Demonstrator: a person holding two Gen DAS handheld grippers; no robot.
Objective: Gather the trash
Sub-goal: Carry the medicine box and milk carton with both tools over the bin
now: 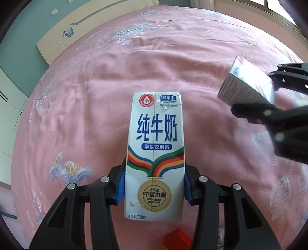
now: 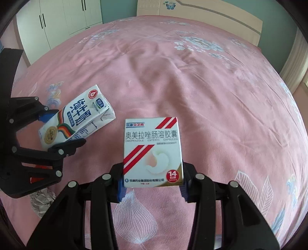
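My left gripper (image 1: 153, 184) is shut on a white milk carton (image 1: 155, 153) with blue Chinese lettering, held above the pink bed. The carton also shows in the right wrist view (image 2: 77, 121), in the left gripper (image 2: 57, 132). My right gripper (image 2: 152, 184) is shut on a white medicine box (image 2: 153, 152) with red stripes. That box shows in the left wrist view (image 1: 246, 82) at the right, between the right gripper's fingers (image 1: 256, 113).
A pink floral bedspread (image 2: 192, 86) fills both views. A red box (image 1: 177, 239) and crumpled paper (image 1: 221, 235) lie below the left gripper. Crumpled foil (image 2: 41, 201) lies at lower left. A wardrobe (image 2: 57, 19) and headboard (image 2: 211, 15) stand behind.
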